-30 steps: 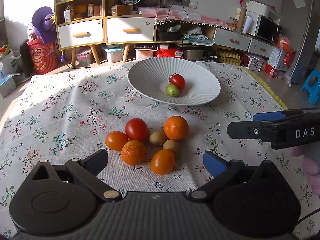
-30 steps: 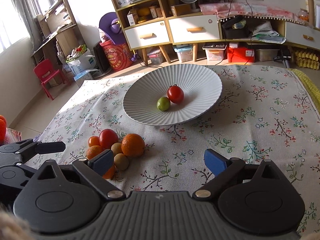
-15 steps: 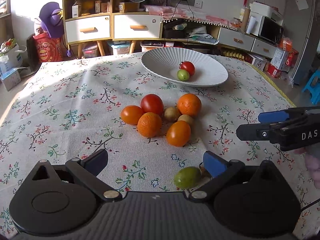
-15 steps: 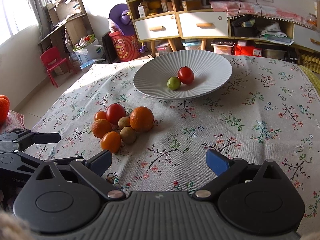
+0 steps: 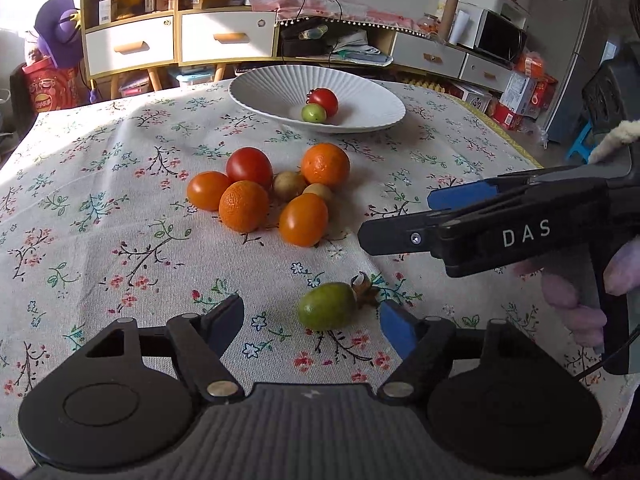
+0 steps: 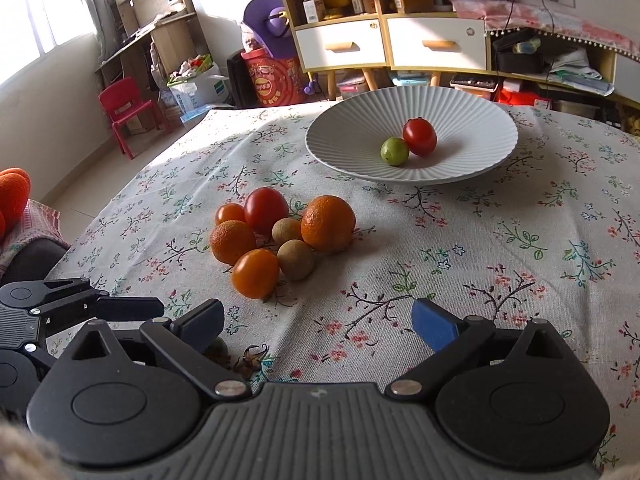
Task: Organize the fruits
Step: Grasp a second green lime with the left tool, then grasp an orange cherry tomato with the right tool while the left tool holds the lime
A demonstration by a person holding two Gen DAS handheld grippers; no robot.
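Nearest in the left wrist view, a green fruit (image 5: pixel 327 306) with a dry brown calyx lies on its side on the floral tablecloth (image 5: pixel 120 208), sitting between the fingers of the left gripper (image 5: pixel 312 320); those jaws have just been closing, yet the pads stand apart from the fruit on both sides, the blue right pad (image 5: pixel 394 326) just beside the calyx, the left one well clear. To the right, the right gripper (image 5: pixel 400 220) reaches in sideways above the cloth, its fingers seen edge-on, a hand (image 5: pixel 572 300) wrapped round its handle; in its own view its jaws are spread wide over bare cloth with nothing between them. Beyond lies the cluster: an orange-coloured tomato (image 5: pixel 303 219) at the front, a mandarin (image 5: pixel 243 205) beside it, two small brown fruits (image 5: pixel 289 185) in the middle, another orange tomato (image 5: pixel 207 190) at left, a red tomato (image 5: pixel 249 167) and a larger mandarin (image 5: pixel 325 165) behind, all touching or nearly so. Farther back stands the ribbed white plate (image 5: pixel 276 92), holding a small green fruit (image 5: pixel 313 113) touching a red tomato (image 5: pixel 323 101). Behind the table, drawers (image 5: pixel 180 40) and cluttered shelves.
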